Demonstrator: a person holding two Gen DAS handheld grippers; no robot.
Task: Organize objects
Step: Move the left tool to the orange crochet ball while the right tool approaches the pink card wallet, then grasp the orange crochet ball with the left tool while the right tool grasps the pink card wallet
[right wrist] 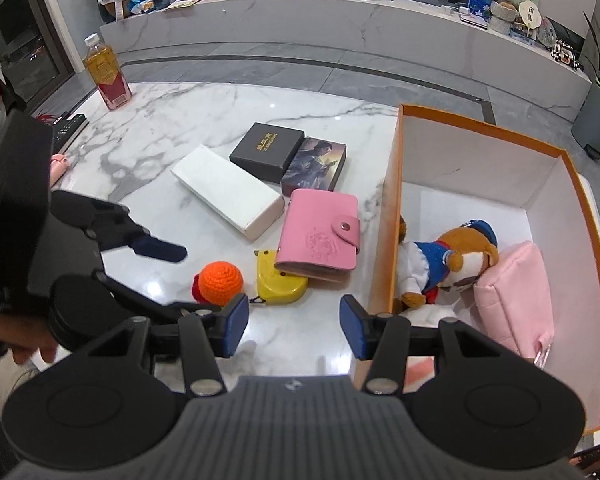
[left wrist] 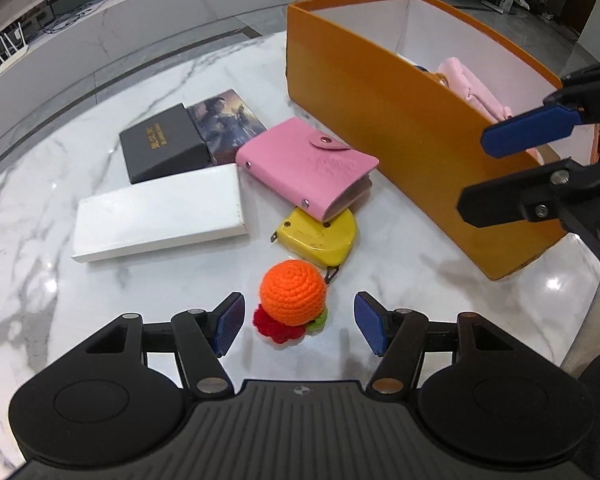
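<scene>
The left tool [left wrist: 299,329] hangs with jaws apart around the crocheted orange ball [left wrist: 293,298], pads clear of it. The right tool [right wrist: 294,327] is also agape and empty over the marble worktop [right wrist: 172,120]. The ball lies beside a yellow tape measure [left wrist: 320,236], under a pink card wallet [left wrist: 306,168], near the orange box [left wrist: 400,140].

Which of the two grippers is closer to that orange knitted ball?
Left. The left gripper hangs right over the orange knitted ball, open fingers either side. The right gripper sits further off, near the orange box.
</scene>
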